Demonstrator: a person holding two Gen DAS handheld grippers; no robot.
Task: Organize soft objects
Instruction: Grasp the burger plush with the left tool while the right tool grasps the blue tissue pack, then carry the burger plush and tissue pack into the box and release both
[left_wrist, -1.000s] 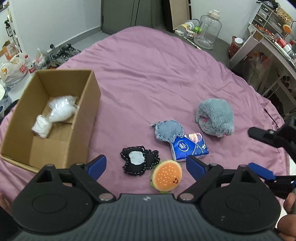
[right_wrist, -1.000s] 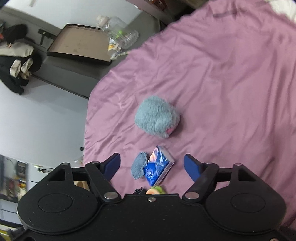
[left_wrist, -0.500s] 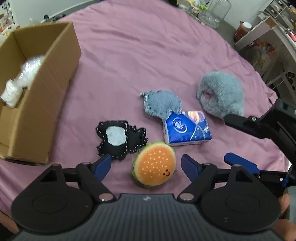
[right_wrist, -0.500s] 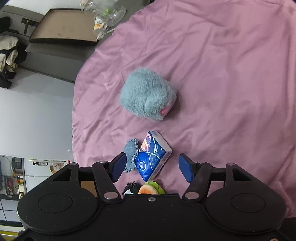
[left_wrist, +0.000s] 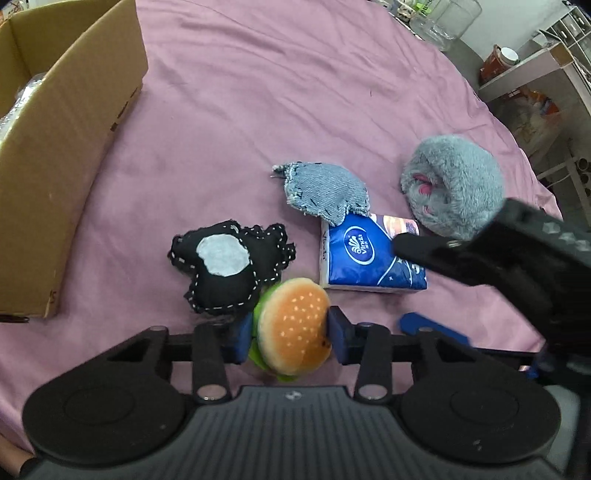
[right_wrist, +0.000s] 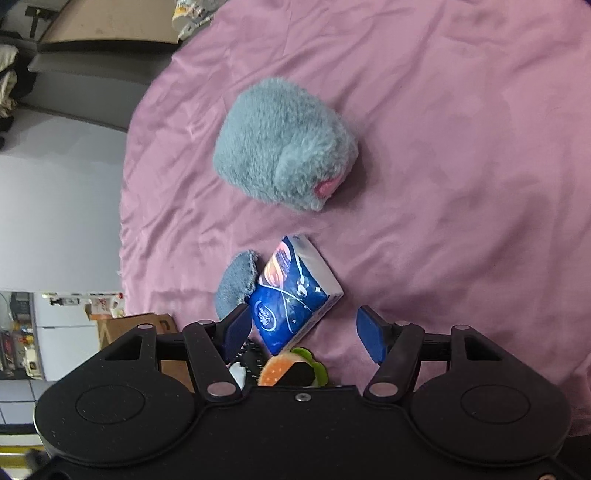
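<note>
Five soft items sat on the purple cloth (left_wrist: 295, 92): burger plush (left_wrist: 291, 332), black felt toy (left_wrist: 229, 269), denim pouch (left_wrist: 325, 192), blue tissue pack (left_wrist: 365, 262), grey furry plush (left_wrist: 454, 192). Left gripper (left_wrist: 290, 338) was over the burger at the near edge, jaws closing, both blue pads touching its sides – grasping the burger. Black felt toy lay just left of the burger, touching it. Tissue pack sat right of the felt toy, denim pouch overlapping its far left corner, furry plush just beyond its far right corner. Right gripper (right_wrist: 304, 332) came in from the right over the tissue pack, fingers spread wide: left pad (right_wrist: 236, 330) beside the pack, right pad apart from it, nothing clamped. Cardboard box (left_wrist: 66, 155) stood at far left, well apart from the toys.
</note>
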